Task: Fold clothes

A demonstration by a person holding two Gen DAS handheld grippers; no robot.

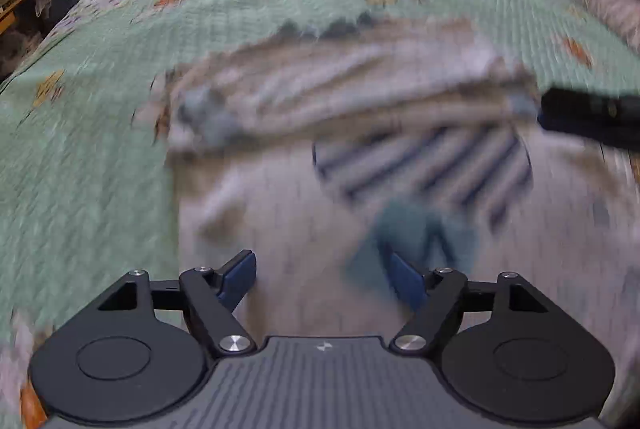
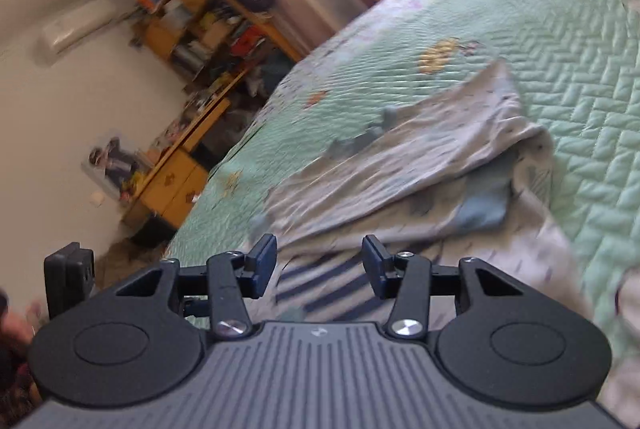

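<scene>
Lying on the quilted green bedspread (image 2: 560,41), the pale speckled garment (image 2: 420,157) is folded over itself, a soft blue lining showing at the fold and a navy-striped patch below. Left gripper (image 1: 322,279): blue pads spread, nothing between. Right gripper (image 2: 319,263): jaws parted, empty, above the striped cloth.

A soft matt cloth garment (image 2: 404,165) lies on a quilted, stitched green bedspread (image 2: 560,61); the far-left shelves (image 2: 208,13) look like yellow wood, the grippers matt black plastic.
</scene>
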